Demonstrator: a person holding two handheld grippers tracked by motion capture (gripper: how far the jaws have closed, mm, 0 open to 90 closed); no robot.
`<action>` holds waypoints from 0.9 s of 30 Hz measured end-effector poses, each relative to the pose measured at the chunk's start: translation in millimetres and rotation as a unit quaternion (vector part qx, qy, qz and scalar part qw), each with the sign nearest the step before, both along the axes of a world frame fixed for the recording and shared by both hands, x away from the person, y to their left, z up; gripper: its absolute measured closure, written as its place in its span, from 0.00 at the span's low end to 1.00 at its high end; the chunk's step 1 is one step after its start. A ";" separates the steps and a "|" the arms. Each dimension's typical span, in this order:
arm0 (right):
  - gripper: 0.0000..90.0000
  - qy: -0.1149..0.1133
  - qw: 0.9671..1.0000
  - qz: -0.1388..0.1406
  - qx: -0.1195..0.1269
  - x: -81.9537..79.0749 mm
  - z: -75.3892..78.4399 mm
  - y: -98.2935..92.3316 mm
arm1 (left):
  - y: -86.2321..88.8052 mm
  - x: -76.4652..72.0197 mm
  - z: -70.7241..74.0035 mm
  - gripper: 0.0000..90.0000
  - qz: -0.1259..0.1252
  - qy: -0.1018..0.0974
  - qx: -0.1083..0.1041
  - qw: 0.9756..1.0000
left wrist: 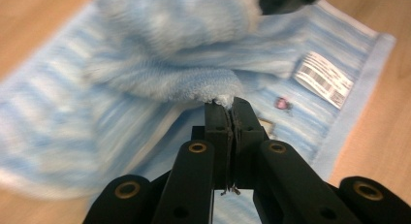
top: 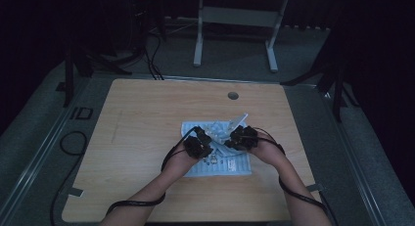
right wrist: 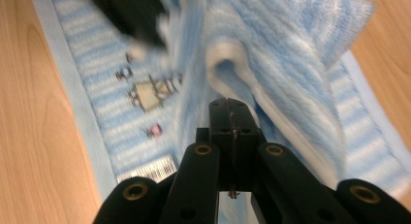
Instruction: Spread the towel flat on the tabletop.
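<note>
nearest the onlooker, two bare forearms reach in from the table's near edge and converge on a light blue striped towel [top: 218, 165] lying flat on the middle of the wooden table [top: 147, 138]. no container stands on the table. the left gripper [top: 198, 145] and the right gripper [top: 243, 137], each trailing a black cable, sit close together over the towel's centre, wrists angled inward. in the left gripper view, the left gripper [left wrist: 231, 107] has its jaws pressed together on a raised, fluffy fold of the towel [left wrist: 160, 73], the cloth edge caught between the tips. in the right gripper view, the right gripper [right wrist: 233, 107] is likewise clamped, jaws together, with a lifted fold of the towel [right wrist: 291, 64] rising just beyond the tips; whether cloth lies between them cannot be told for certain. a white barcode label [left wrist: 324, 78] and a small embroidered motif [right wrist: 152, 90] lie on the flat part of the towel. farther off, a round cable hole [top: 233, 95] pierces the tabletop near its far edge. beyond it, a grey floor, a white metal stand [top: 235, 25] and loose dark cables [top: 151, 55] sit in a dim room.
</note>
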State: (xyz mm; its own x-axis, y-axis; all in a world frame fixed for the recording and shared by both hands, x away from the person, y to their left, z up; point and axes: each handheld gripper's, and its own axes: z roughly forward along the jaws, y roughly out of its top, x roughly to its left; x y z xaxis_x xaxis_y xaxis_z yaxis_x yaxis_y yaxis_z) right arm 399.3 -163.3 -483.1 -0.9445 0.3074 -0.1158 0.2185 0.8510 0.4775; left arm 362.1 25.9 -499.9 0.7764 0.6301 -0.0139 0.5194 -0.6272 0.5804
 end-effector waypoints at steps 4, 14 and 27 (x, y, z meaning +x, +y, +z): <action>1.00 0.006 1.000 -0.007 -0.016 1.3 1.0 -7.7 | 10.6 -1.8 11.0 0.97 0.012 -0.015 -0.014 1.000; 1.00 0.018 0.999 -0.015 -0.036 0.5 -9.3 -16.1 | 57.4 8.9 28.6 0.97 0.088 -0.031 -0.059 0.994; 0.90 0.032 0.998 -0.016 -0.045 3.2 -17.9 -12.7 | 100.3 40.4 -11.0 0.97 0.164 0.021 -0.040 0.985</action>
State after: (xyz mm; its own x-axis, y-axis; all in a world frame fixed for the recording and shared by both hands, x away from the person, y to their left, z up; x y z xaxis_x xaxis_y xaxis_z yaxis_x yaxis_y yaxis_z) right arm 402.5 -176.0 -501.0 -0.9410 0.3279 -0.0837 0.2731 0.8818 0.3844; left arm 402.6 126.2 -510.9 0.5295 0.8421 -0.1024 0.7109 -0.3747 0.5952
